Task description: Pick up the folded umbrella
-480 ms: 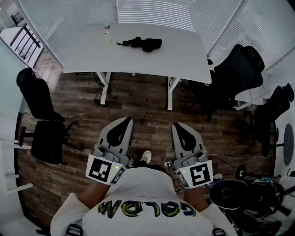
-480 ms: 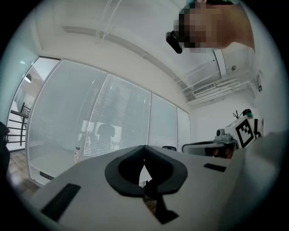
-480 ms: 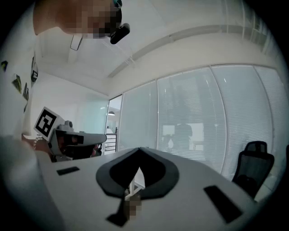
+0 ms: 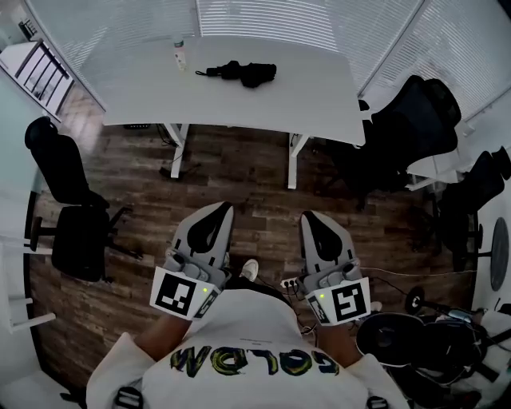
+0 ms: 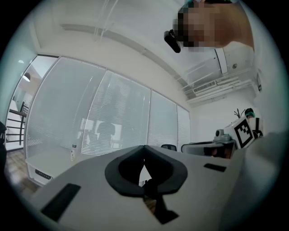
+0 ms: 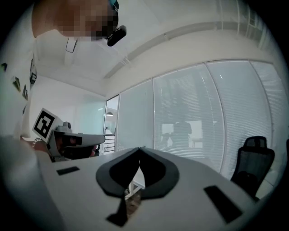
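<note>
A black folded umbrella (image 4: 243, 73) lies on the white table (image 4: 263, 100) at the far side of the room, well ahead of both grippers. My left gripper (image 4: 222, 209) is held close to the person's body, level, with its jaws shut and nothing between them; in the left gripper view its tips (image 5: 144, 147) meet. Beside it, my right gripper (image 4: 308, 217) also points forward with its jaws together and holds nothing; the right gripper view shows the tips (image 6: 138, 149) touching. Wooden floor separates both from the table.
A small white bottle (image 4: 180, 56) stands on the table left of the umbrella. Black office chairs stand at the left (image 4: 68, 204) and at the right (image 4: 407, 128). More black gear and cables (image 4: 423, 335) lie on the floor at the right. Window blinds (image 4: 271, 20) back the table.
The view has shifted a little: the table and umbrella sit slightly higher and further left in the head view. Both grippers stay shut in about the same place.
</note>
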Motion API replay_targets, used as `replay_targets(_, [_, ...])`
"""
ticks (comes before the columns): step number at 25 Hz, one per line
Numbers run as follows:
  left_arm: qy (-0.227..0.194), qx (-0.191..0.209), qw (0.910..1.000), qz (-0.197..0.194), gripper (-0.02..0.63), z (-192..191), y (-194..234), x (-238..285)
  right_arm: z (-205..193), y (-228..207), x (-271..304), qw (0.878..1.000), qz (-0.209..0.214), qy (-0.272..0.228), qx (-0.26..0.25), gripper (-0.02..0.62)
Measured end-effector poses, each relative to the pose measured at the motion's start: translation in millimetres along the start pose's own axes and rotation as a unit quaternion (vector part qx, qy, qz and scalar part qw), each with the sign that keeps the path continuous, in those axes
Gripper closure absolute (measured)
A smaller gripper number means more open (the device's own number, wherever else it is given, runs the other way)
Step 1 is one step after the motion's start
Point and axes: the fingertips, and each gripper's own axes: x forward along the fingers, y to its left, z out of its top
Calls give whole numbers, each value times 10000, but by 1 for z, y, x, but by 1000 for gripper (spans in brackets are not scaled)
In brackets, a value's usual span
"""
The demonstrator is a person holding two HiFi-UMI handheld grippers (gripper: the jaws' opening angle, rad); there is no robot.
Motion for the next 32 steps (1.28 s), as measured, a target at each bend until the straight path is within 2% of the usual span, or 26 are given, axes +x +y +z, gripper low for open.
replay_targets(5, [29, -14, 10000, -11, 594, -3, 6, 12, -5, -14, 9, 10000, -79, 31, 35, 583])
replay_targets(11, [25, -60, 10000, -34, 594, -4, 32, 32, -5, -25, 39, 9999, -142, 68, 14, 583])
replay_targets(20, [-59, -85, 9999, 37, 594, 6, 112, 82, 8, -40, 135, 9998, -73, 61, -172, 583])
replay_targets(26, [-87, -89, 9999, -65, 594, 13, 169, 113, 19, -40, 203, 9995, -61, 27, -310, 583])
replay_targets(32, [-19, -128, 9998, -178, 594, 13, 208, 140, 16, -47, 247, 9995, -152, 109, -272, 583])
